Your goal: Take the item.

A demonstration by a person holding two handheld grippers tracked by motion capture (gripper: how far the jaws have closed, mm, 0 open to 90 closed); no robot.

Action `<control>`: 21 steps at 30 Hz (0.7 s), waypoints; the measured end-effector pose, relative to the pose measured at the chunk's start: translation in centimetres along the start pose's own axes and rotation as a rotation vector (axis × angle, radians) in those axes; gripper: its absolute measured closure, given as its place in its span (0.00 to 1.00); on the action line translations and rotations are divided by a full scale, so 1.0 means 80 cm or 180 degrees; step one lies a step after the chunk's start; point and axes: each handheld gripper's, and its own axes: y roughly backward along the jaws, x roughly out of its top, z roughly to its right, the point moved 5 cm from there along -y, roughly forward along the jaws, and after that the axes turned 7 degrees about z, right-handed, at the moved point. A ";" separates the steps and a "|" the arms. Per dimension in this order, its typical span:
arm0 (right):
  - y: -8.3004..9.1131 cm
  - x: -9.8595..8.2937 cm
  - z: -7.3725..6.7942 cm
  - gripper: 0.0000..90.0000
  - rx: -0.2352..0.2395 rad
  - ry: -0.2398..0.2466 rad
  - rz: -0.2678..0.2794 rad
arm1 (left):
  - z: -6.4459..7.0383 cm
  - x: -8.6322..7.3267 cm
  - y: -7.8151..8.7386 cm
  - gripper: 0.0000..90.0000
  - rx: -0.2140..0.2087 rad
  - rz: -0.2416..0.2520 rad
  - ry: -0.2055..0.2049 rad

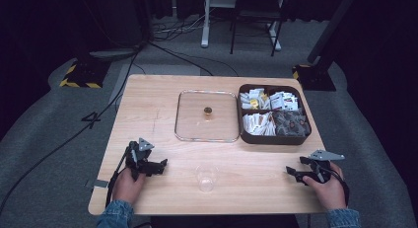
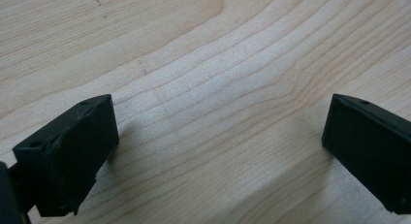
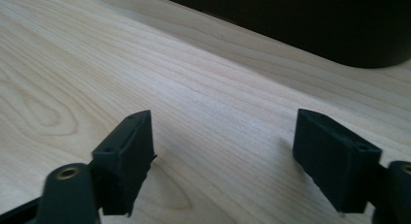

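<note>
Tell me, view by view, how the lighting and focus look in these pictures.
High view: the light wooden table is lit while the surroundings fall dark; the clear glass cup is faint against the wood. Left gripper view: sharp wood grain, the black jaws of the left gripper slightly soft, with shadows beside them. Right gripper view: the right gripper has blurred near parts, and the dark compartment box is underexposed.

Table (image 1: 162,95): pale wood, wavy grain. Grippers, left (image 1: 160,166) and right (image 1: 292,172): black, with grey top plates. Box (image 1: 272,137): dark brown, packets mostly white. Lid (image 1: 190,114): clear, with a brass-coloured knob. Cup (image 1: 206,178): clear. Sleeves (image 1: 114,214): blue denim.
</note>
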 end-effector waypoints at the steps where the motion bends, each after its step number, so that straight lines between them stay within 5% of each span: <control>1: 0.006 0.006 -0.001 0.25 -0.0035 0.0027 0.0001 | 0.000 0.000 0.000 0.00 0.0000 0.0000 -0.0002; 10: 0.034 0.037 -0.002 0.25 0.0020 -0.0036 0.0174 | 0.000 0.000 0.000 0.00 0.0006 0.0000 -0.0007; 21: 0.060 0.085 0.012 0.27 -0.0090 -0.0156 0.0319 | 0.000 0.000 0.000 0.00 0.0015 -0.0007 -0.0012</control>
